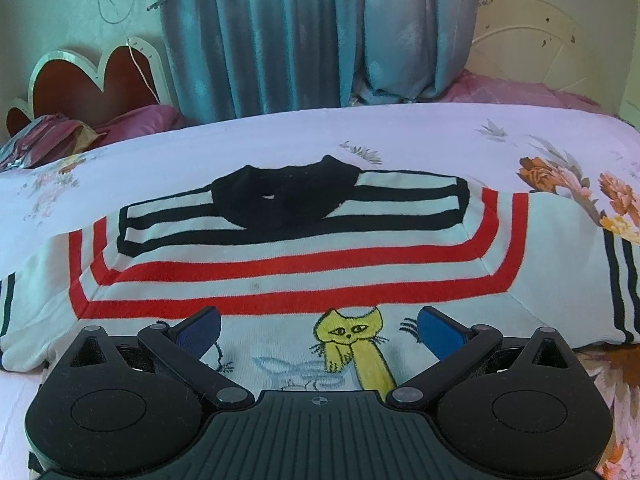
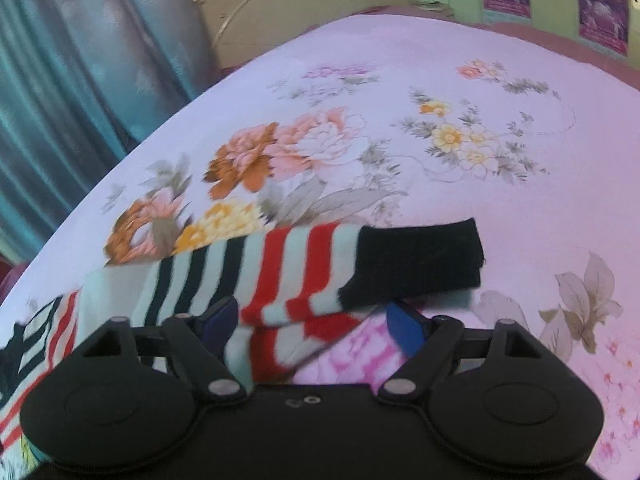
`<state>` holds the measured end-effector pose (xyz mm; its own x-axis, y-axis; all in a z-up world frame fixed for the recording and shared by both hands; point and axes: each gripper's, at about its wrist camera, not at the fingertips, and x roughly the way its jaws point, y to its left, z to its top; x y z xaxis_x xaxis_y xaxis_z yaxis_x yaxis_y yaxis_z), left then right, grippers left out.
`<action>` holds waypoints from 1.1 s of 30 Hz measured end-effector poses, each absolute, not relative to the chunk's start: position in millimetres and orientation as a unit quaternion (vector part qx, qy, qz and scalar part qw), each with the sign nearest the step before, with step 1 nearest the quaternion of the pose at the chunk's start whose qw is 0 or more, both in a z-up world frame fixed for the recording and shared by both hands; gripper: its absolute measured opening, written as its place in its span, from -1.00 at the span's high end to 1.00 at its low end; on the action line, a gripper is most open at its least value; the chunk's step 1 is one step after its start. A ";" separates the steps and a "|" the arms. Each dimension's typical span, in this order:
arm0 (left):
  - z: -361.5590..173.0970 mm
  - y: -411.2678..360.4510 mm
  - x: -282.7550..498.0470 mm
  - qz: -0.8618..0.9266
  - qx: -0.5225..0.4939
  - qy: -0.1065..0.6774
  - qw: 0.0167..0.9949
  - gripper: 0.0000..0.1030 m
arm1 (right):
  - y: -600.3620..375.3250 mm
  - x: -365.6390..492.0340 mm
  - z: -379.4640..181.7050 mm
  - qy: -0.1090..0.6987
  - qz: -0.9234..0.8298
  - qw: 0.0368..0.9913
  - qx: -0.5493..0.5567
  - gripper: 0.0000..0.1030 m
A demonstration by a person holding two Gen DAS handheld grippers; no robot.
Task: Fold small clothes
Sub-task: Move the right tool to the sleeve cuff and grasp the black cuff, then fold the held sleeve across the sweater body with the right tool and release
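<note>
A small white sweater (image 1: 304, 276) with red and black stripes, a black collar (image 1: 286, 196) and a yellow cat picture (image 1: 352, 336) lies flat on the bed. My left gripper (image 1: 318, 330) is open and empty, low over the sweater's chest by the cat. In the right wrist view, the sweater's striped sleeve (image 2: 280, 276) with a black cuff (image 2: 416, 264) lies stretched out to the right. My right gripper (image 2: 316, 326) is open, its blue fingers on either side of the sleeve's near edge, not closed on it.
The bed has a pink floral sheet (image 2: 400, 120). Blue curtains (image 1: 312, 32) hang behind it. A heart-shaped board (image 1: 96, 84) and bundled cloth (image 1: 48, 140) sit at the far left. A cream headboard (image 2: 256, 12) stands at the bed's end.
</note>
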<state>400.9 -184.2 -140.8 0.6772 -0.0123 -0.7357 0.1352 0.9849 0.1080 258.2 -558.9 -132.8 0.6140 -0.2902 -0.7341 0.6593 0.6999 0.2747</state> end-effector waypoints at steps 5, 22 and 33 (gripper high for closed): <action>-141.5 -184.3 402.5 -0.047 0.079 0.404 0.910 -1.00 | -568.8 258.4 -138.3 0.328 -0.286 0.854 0.285 0.60; -109.3 -132.3 412.2 -0.039 0.051 0.382 0.922 -1.00 | -408.3 314.0 -66.5 0.270 -0.103 0.954 0.077 0.88; -127.0 -81.6 413.3 -0.085 -0.025 0.417 0.905 -0.99 | -288.2 356.4 -119.1 0.361 0.016 0.932 0.044 -0.19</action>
<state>413.3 -81.6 -127.0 0.6380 -0.1735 -0.7503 0.1325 0.9845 -0.1150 356.4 -288.2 -119.1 0.7394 0.0611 -0.6704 0.0017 0.9957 0.0927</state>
